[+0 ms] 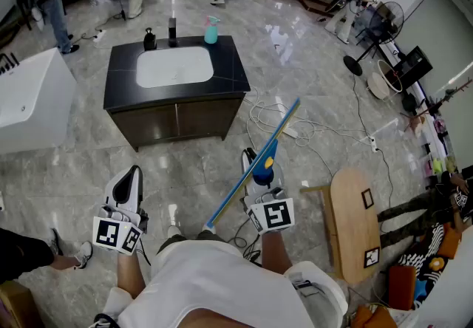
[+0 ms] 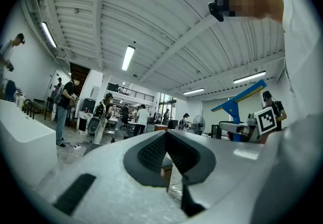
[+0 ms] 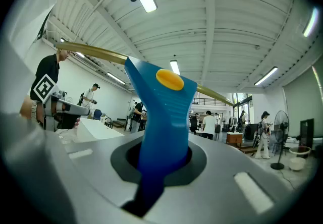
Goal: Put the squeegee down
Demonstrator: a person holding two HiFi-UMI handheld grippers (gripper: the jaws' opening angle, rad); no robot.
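Firmly, the right hand-held gripper [image 1: 253,162] [image 3: 162,162] pinches the squeegee [image 1: 279,127] [image 3: 164,112] by its blue handle, the blade slanting across just beyond its jaws. Left of it, the left hand-held gripper [image 1: 132,173] [image 2: 167,156] is pressed together, and the counter [image 1: 122,68] stands well ahead of both.

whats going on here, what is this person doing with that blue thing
A person stands facing a dark sink cabinet with a gripper in each hand. The right gripper is shut on the blue handle of a squeegee, whose long blade slants across in front of them, off the floor. The left gripper is shut with nothing in it. The squeegee has not been put down yet.
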